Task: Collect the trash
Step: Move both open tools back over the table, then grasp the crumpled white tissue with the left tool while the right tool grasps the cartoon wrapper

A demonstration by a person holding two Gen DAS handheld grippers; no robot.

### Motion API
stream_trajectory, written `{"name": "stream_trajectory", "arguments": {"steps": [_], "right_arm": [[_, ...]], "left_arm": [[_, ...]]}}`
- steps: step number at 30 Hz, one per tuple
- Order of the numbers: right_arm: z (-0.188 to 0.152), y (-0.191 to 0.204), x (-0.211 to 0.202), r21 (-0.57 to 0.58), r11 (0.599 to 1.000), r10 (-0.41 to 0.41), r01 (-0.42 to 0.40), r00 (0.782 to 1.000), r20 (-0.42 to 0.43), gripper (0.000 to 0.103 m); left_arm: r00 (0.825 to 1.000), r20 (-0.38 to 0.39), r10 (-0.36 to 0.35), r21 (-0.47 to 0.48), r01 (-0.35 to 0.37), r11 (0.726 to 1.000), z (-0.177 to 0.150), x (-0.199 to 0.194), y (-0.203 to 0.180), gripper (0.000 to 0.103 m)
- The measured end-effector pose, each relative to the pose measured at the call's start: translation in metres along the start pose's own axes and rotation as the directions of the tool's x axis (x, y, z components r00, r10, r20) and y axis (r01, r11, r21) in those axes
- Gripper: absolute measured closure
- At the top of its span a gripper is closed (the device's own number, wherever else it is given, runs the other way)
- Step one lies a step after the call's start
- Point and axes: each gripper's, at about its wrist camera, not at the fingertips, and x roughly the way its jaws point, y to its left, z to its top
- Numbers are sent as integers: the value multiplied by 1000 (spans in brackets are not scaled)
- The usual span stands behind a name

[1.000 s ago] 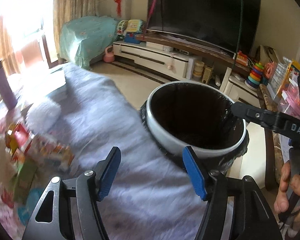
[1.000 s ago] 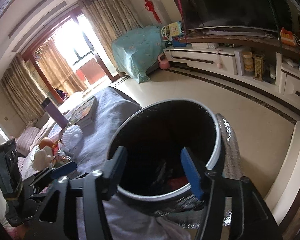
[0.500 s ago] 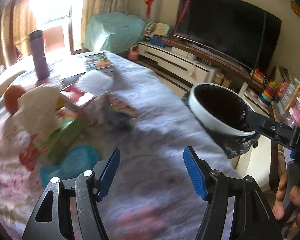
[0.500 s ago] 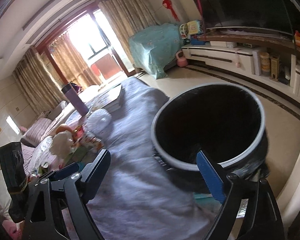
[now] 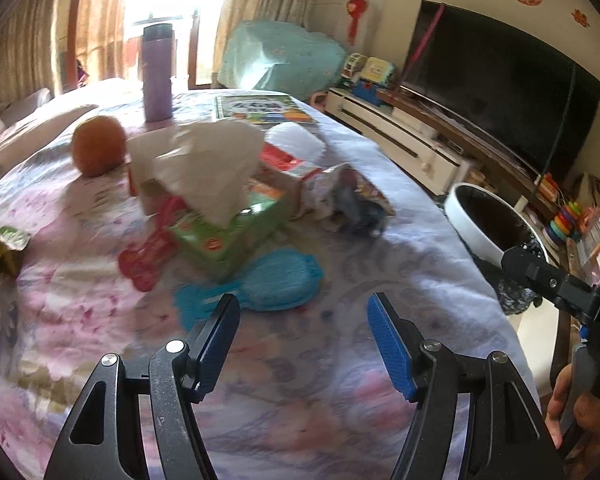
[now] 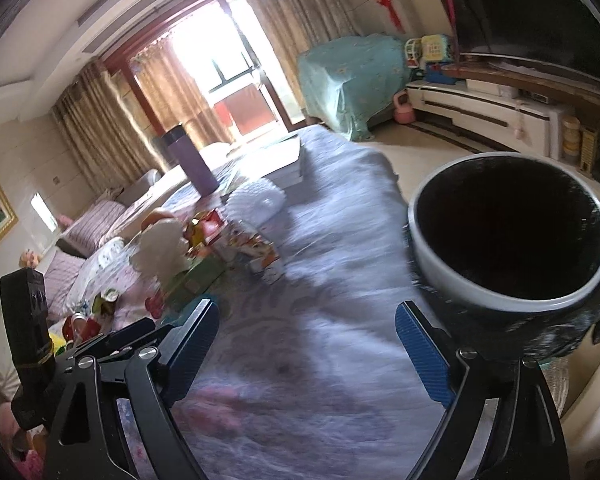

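Note:
The trash bin [image 5: 466, 220], white-rimmed with a black bag, stands off the table's right edge, and its rim [image 6: 432, 256] is close in the right wrist view. A crumpled printed wrapper [image 5: 340, 196] lies mid-table beside a green tissue box [image 5: 228, 232] with a white tissue sticking up. A crumpled green wrapper [image 5: 2, 250] lies at the far left. My left gripper [image 5: 300, 332] hovers open over the cloth, nothing between its blue pads. My right gripper [image 6: 304, 344] is open wide and empty, just left of the bin.
On the floral cloth are an orange [image 5: 99, 151], a purple bottle [image 5: 157, 74], a picture book [image 5: 260, 109], a blue fish-shaped toy [image 5: 276, 280] and a red bone-shaped piece [image 5: 148, 256]. A TV stand and toys lie beyond the bin. A hand [image 5: 572, 412] grips the right tool.
Both grippers have swung left, away from the bin and over the table. The right gripper's jaws have widened. The bin has slid to the right in both views.

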Motion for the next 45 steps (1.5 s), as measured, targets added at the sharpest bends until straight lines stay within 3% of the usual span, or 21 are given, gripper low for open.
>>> {"name": "stream_trajectory", "arguments": {"steps": [13, 29, 40, 42, 43, 44, 45], "right_arm": [[-3, 34, 34, -61, 998, 22, -25, 999, -50, 12], [16, 55, 74, -127, 991, 38, -47, 997, -73, 12], [32, 55, 106, -151, 988, 32, -46, 995, -93, 14], [33, 56, 108, -152, 987, 35, -49, 995, -94, 26], [33, 57, 110, -155, 987, 36, -51, 995, -98, 31], [34, 57, 111, -156, 986, 35, -51, 994, -102, 42], [34, 58, 113, -158, 986, 32, -49, 994, -109, 56]], "left_arm": [[999, -2, 32, -67, -32, 997, 14, 4, 42, 37], [999, 12, 53, -70, -52, 996, 48, 29, 63, 37], [999, 23, 25, -76, -23, 997, 66, 52, 73, 39], [999, 26, 22, -72, -20, 997, 68, 55, 73, 44], [1000, 24, 15, -66, -14, 998, 69, 58, 73, 54], [1000, 18, 4, -59, -3, 998, 70, 60, 72, 69], [1000, 13, -4, -55, 5, 998, 71, 62, 71, 73]]}}
